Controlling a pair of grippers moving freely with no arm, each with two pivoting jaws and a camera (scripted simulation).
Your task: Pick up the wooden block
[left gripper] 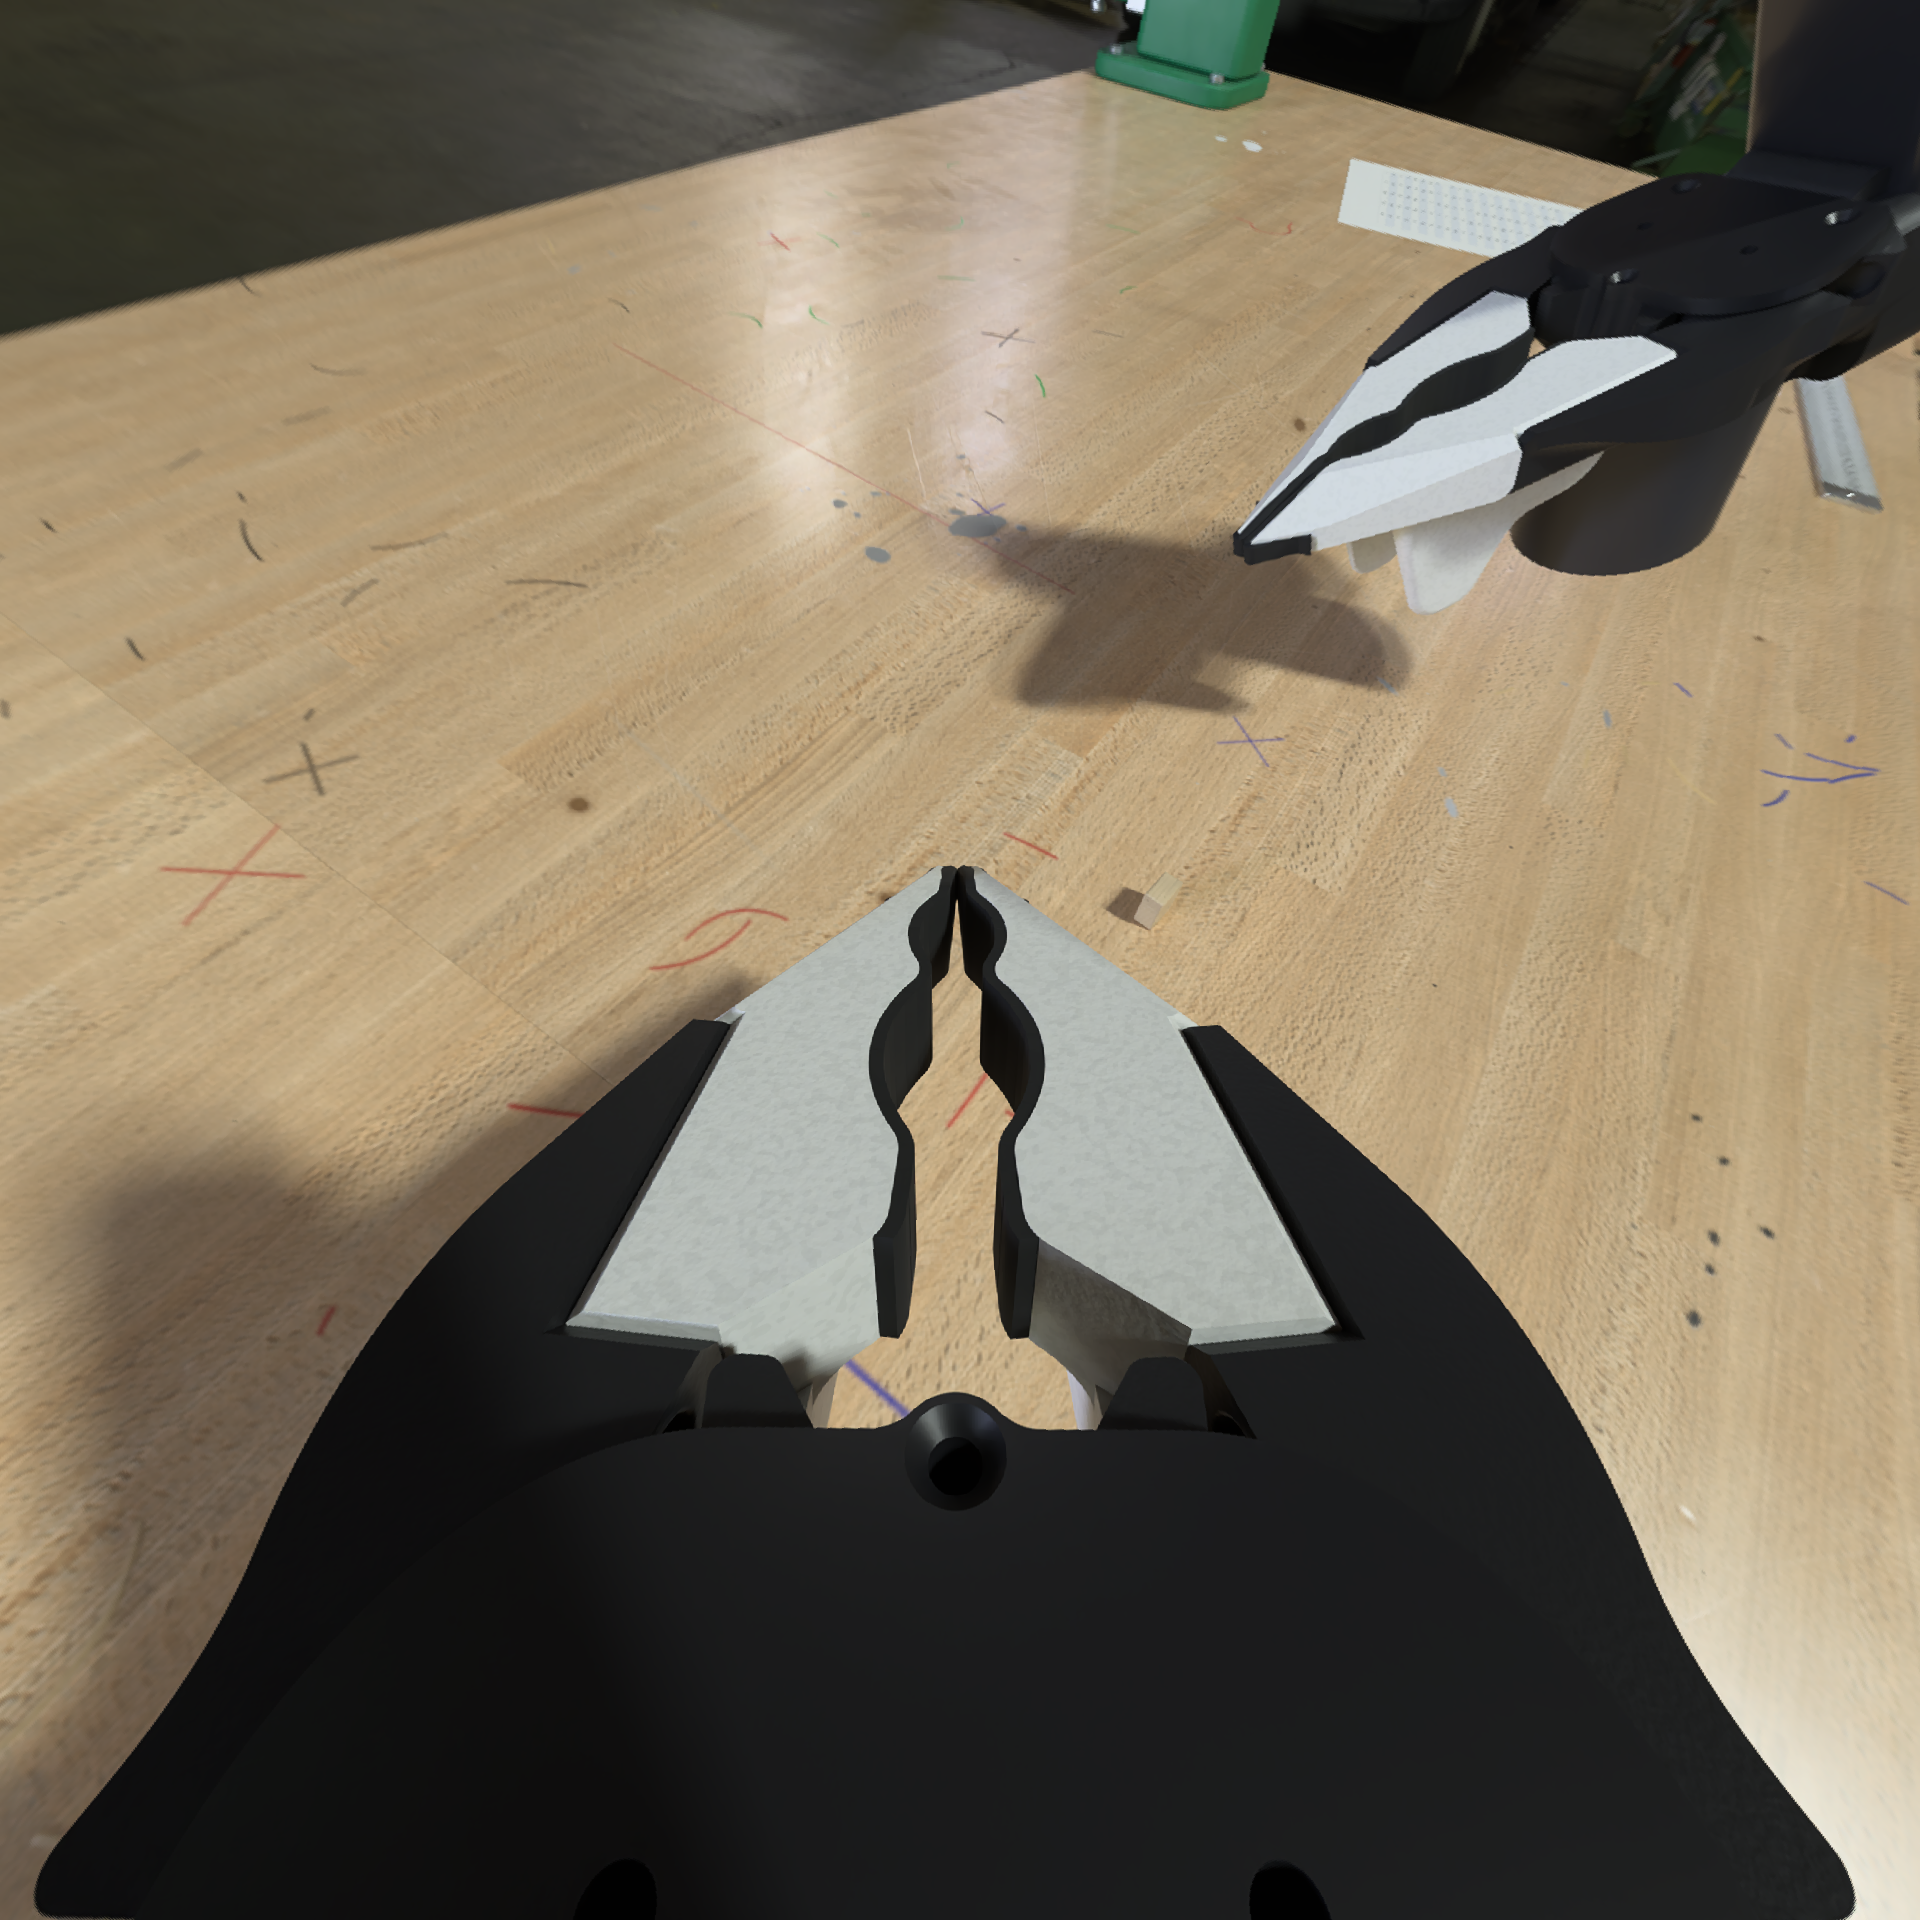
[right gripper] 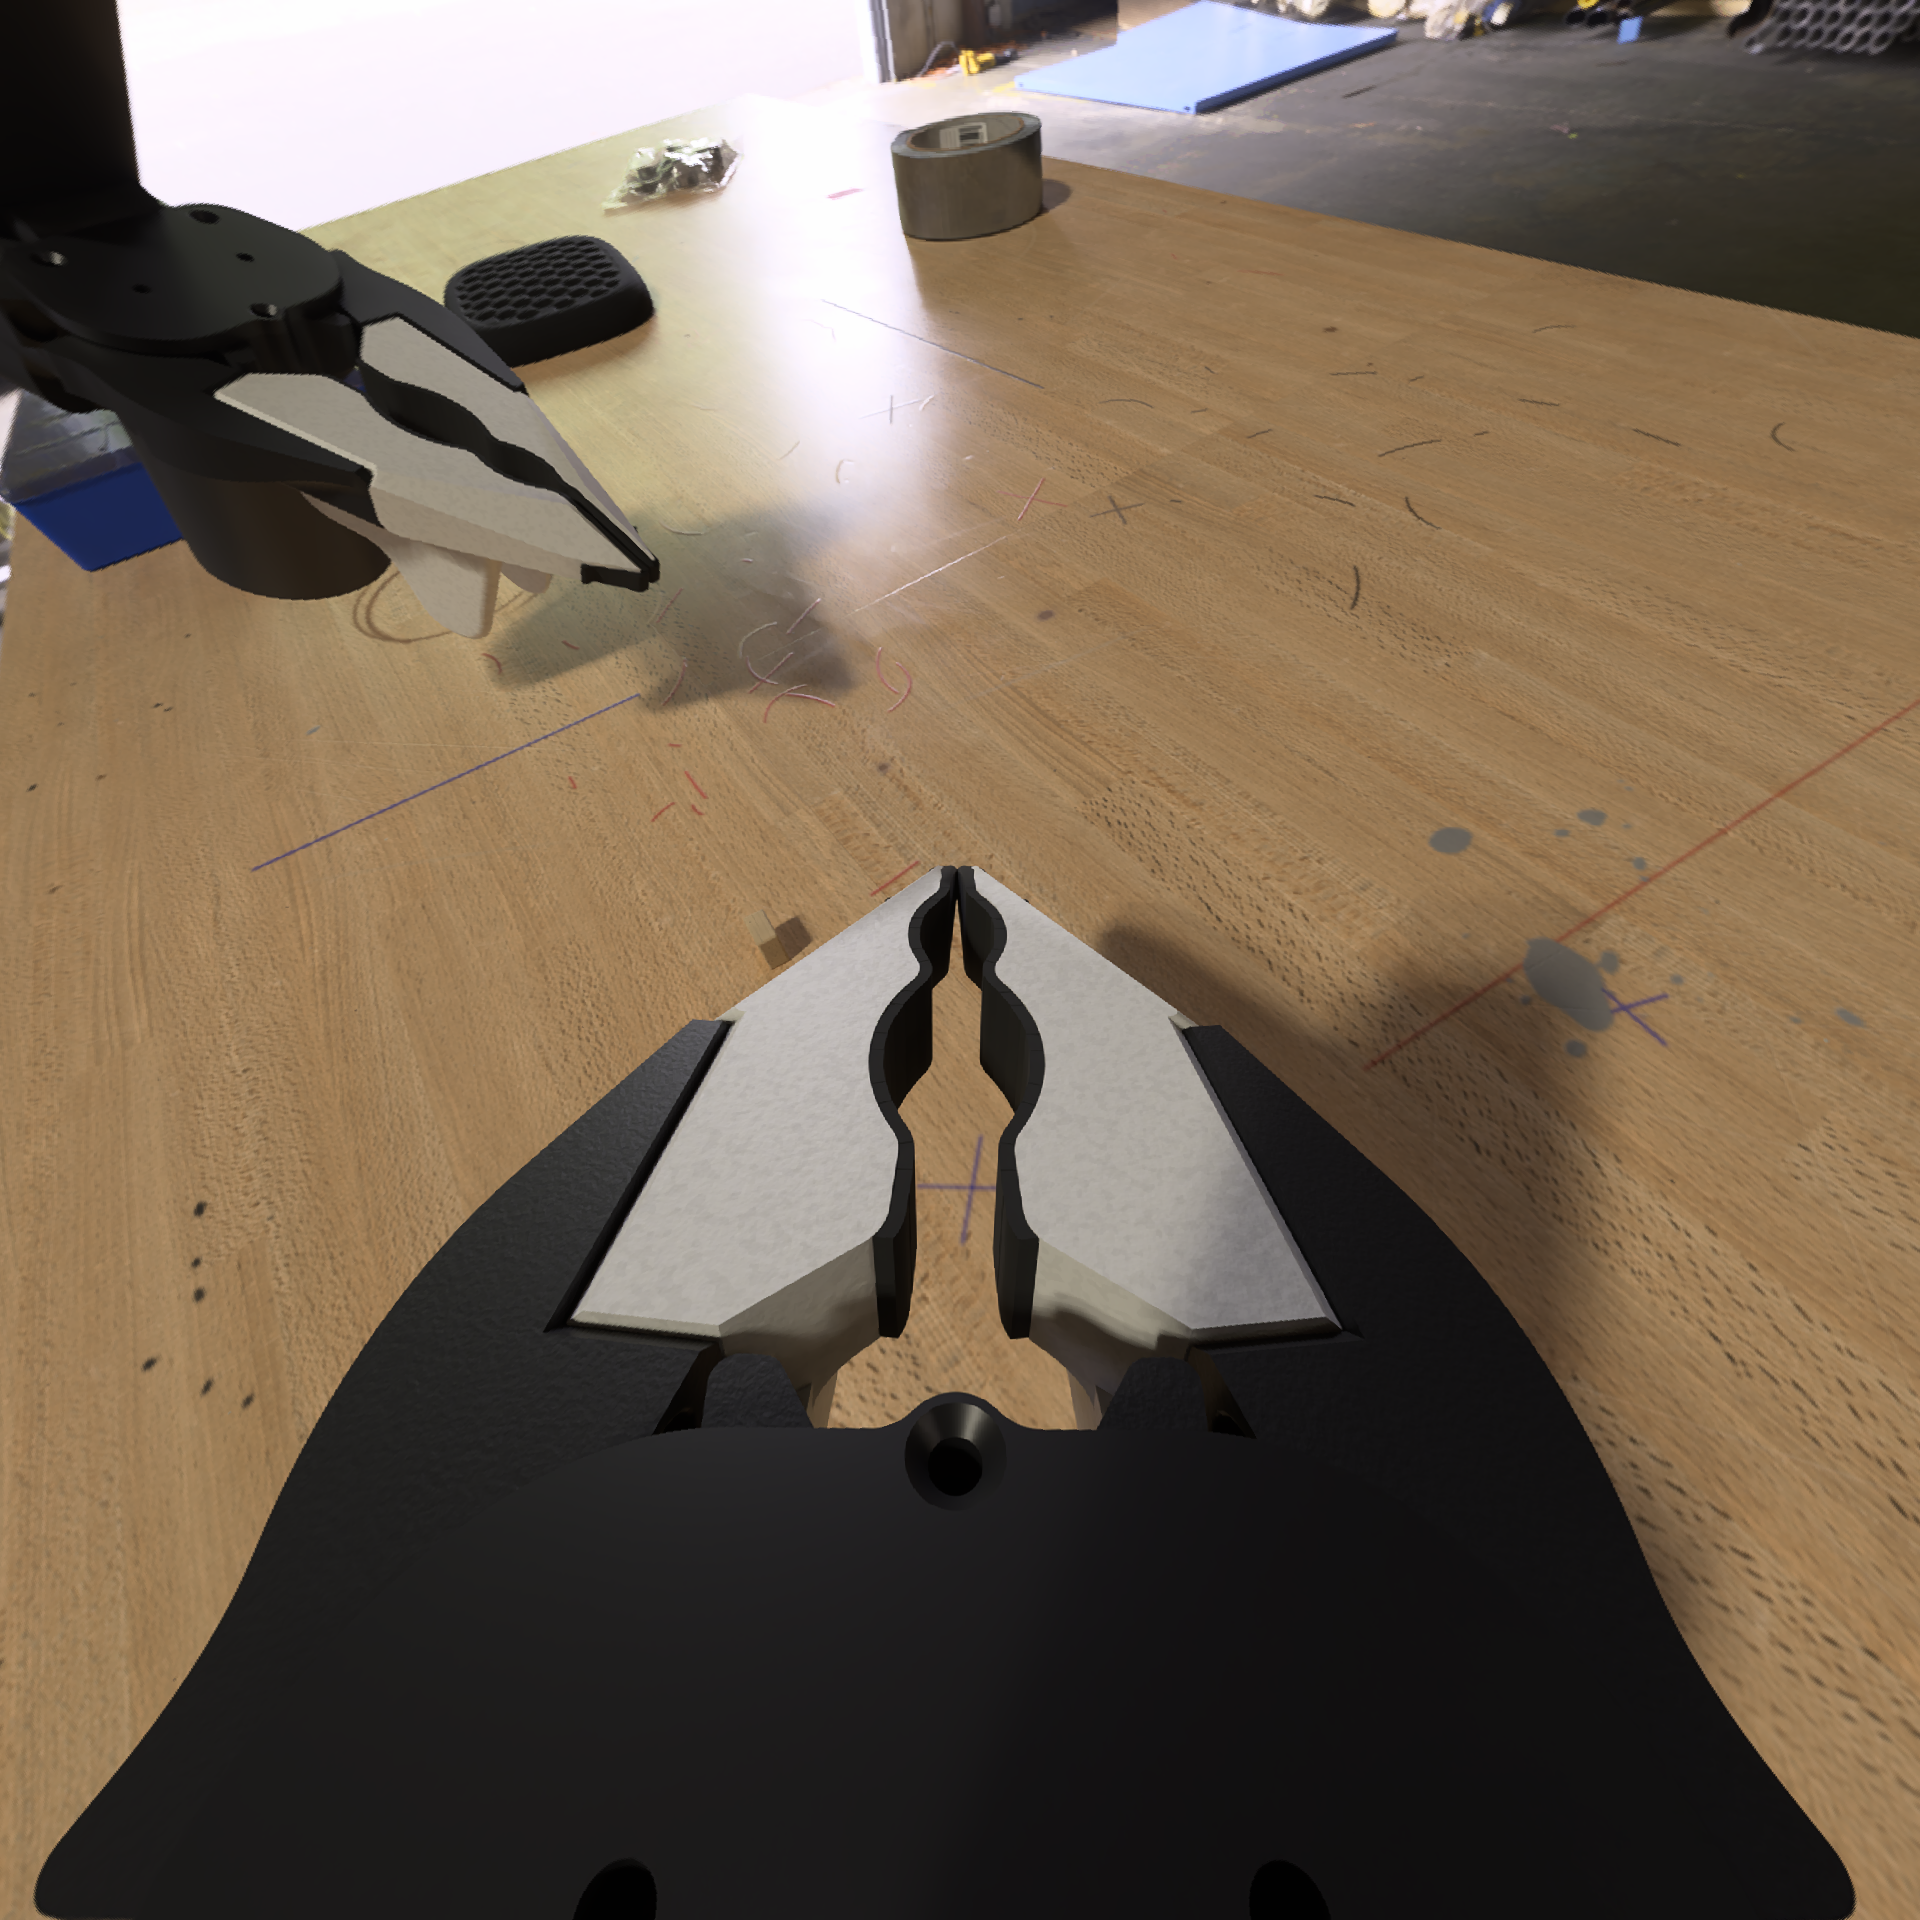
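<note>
The left gripper (left gripper: 956, 875) fills the lower half of its own view, black-bodied with pale fingers (left gripper: 800, 1122) whose tips meet at a point; it is closed and holds nothing. It hangs above a wooden table (left gripper: 520, 582) covered in pen marks and ink spots. The wooden block (left gripper: 1151, 902), a very small pale cube, lies on the table just beside those fingertips, to their right and clear of them.

The right gripper (right gripper: 956, 875) looks the same in its own view: fingertips pressed together, empty, above the table (right gripper: 1351, 644). Here the wooden block (right gripper: 777, 940) lies just to the left of the tips, not touching them. So the block sits between the two grippers' tips.

Each gripper also appears farther off in the other's view, raised above the table beyond the block, closed, casting a dark shadow: the right gripper (left gripper: 1273, 545) at upper right, the left gripper (right gripper: 621, 574) at upper left.

Well beyond the block, along the table's far side, the left wrist view shows a green stand (left gripper: 1190, 52), a white perforated sheet (left gripper: 1444, 208) and a metal ruler (left gripper: 1839, 442). The right wrist view shows a black honeycomb pad (right gripper: 551, 293), a grey tape roll (right gripper: 968, 175), a clear bag of small parts (right gripper: 675, 168) and a blue box (right gripper: 83, 509).
</note>
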